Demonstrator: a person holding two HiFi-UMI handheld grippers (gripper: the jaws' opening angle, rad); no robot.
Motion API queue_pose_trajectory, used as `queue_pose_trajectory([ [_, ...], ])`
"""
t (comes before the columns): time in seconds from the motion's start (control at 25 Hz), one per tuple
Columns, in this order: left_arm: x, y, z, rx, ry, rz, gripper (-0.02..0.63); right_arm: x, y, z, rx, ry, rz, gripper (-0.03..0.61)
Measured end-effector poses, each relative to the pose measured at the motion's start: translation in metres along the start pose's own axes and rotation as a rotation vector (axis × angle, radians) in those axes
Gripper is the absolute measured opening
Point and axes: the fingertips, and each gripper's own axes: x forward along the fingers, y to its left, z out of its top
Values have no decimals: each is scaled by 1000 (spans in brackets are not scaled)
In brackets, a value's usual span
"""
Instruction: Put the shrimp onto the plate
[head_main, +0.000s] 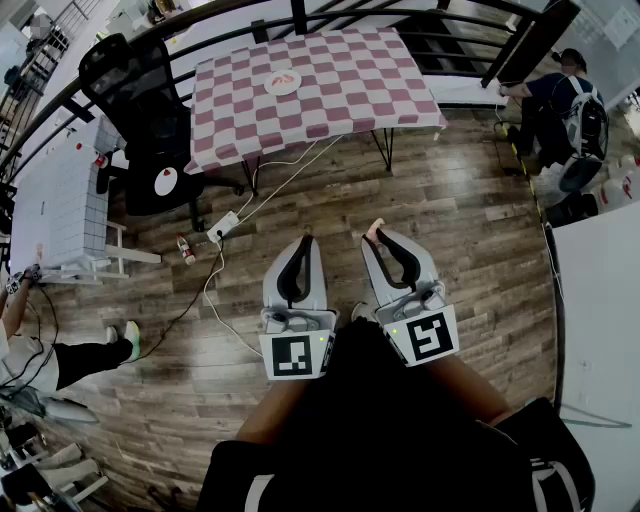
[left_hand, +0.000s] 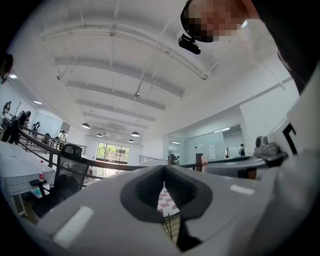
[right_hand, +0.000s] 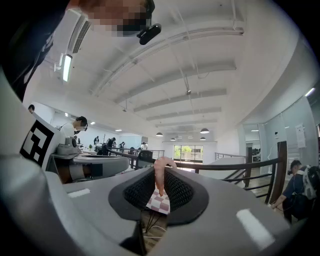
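The grey right gripper (right_hand: 161, 171) is pinching a curled pink shrimp (right_hand: 159, 181); the grey left gripper (left_hand: 163, 171) is sitting closed, empty.

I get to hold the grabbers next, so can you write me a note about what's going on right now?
Left gripper: jaws together, nothing in them.
Right gripper: jaws shut on the shrimp, which pokes up past the tips.
Plate: sits on the checkered table, across the wooden floor ahead. Both grippers are held well short of it.
Done: the shrimp is gripped.
Left: go to the table, lower the shrimp onto the plate, open the jaws.
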Motion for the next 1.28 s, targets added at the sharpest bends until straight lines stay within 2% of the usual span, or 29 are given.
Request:
queue_pose_trajectory([
  [0.24, 2, -14, -9, -2, 18, 16, 9, -12, -16, -4, 29, -23, 5, 57],
  [0.4, 0, -11, -16, 15, 27, 58, 9, -21, -25, -9, 81, -37, 24, 57],
  [0.88, 0, -23, -15, 59, 12, 142, 9, -42, -56, -22, 81, -43, 45, 57],
  [1.28, 8, -35, -29, 60, 35, 125, 9, -51, -72, -40, 103, -29, 22, 58],
])
